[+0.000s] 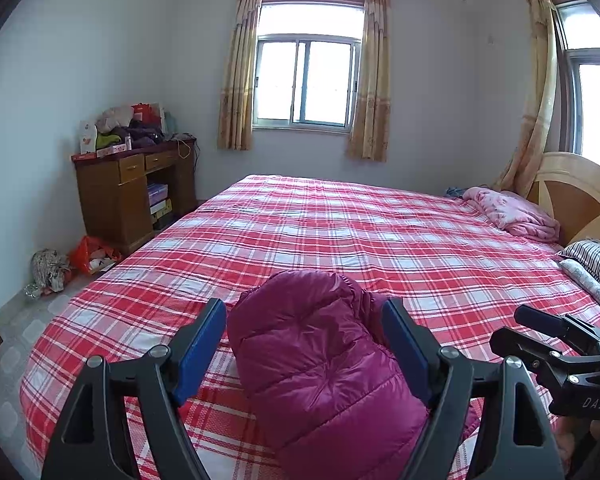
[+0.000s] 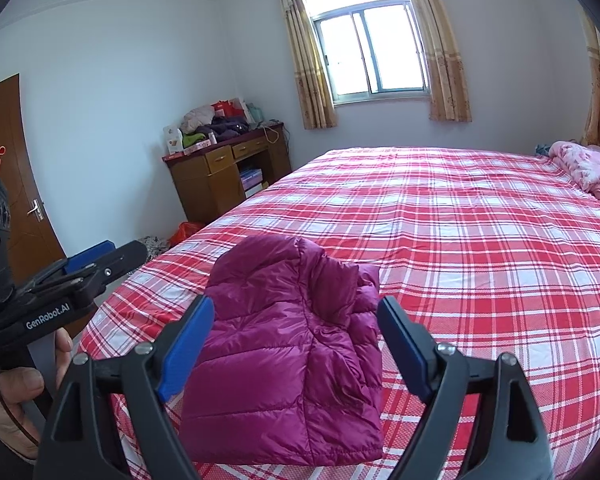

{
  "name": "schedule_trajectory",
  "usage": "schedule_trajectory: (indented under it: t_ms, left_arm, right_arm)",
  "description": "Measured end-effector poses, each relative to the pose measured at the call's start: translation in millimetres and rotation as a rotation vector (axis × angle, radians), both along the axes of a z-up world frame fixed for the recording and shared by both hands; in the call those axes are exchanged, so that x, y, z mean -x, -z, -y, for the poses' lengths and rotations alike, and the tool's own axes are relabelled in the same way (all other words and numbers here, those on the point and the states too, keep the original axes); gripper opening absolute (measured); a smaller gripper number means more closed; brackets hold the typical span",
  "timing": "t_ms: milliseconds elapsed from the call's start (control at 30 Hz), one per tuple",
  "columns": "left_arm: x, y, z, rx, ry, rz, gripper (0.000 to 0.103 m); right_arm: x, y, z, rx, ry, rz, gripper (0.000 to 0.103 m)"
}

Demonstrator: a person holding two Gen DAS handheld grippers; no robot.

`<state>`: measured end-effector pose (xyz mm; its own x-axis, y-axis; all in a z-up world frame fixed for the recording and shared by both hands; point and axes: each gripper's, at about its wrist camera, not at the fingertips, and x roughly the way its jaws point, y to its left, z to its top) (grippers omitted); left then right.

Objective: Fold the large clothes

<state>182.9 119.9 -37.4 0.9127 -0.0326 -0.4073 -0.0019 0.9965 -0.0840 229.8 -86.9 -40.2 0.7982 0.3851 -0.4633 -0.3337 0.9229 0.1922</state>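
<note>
Closest to me were my own tongs, black arms tipped with blue pads, both sets standing wide apart with nothing clamped between them. Through my left tongs point(image 1: 304, 344) I saw the magenta puffer jacket point(image 1: 320, 368) lying folded into a compact bundle on the near part of the bed point(image 1: 340, 232); the blue pads sat to either side of it, and I could not tell whether the right-hand pad brushed the fabric. My right tongs point(image 2: 296, 344) framed the same jacket point(image 2: 288, 360) from the other side, its quilted panels stacked and its far end bunched up, and neither pad pressed on it. At the left edge of the right wrist view my left hand point(image 2: 16, 396) gripped the handle of the other tool, and in the left wrist view my right tool showed at the right edge. The bed wore a red and white plaid sheet, flat and mostly bare beyond the jacket. A pink blanket point(image 1: 512, 212) lay crumpled near the wooden headboard point(image 1: 580, 196), with a striped pillow point(image 1: 596, 260) just beside it toward me. Against the far left wall stood a wooden table point(image 1: 132, 196) heaped with clothes and boxes, and an orange bag point(image 1: 92, 254) lay on the floor near its foot. A curtained window point(image 1: 308, 80) stood in the far wall, and a brown door point(image 2: 20, 184) showed at the left in the right wrist view.
</note>
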Motion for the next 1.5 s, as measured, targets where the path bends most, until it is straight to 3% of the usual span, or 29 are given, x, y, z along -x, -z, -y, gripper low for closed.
schedule_trajectory:
  t_ms: [667, 1100, 1500]
  left_arm:
    - [-4, 3, 3, -0.011, -0.009, -0.015, 0.080]
    - [-8, 7, -6, 0.043, -0.037, -0.031, 0.080]
    - [-14, 15, -2, 0.014, -0.058, -0.066, 0.080]
  right_arm:
    - [-3, 5, 1, -0.007, 0.002, -0.014, 0.086]
    - [-2, 6, 1, -0.008, 0.005, -0.014, 0.089]
    - [-3, 11, 5, -0.007, -0.002, -0.022, 0.090]
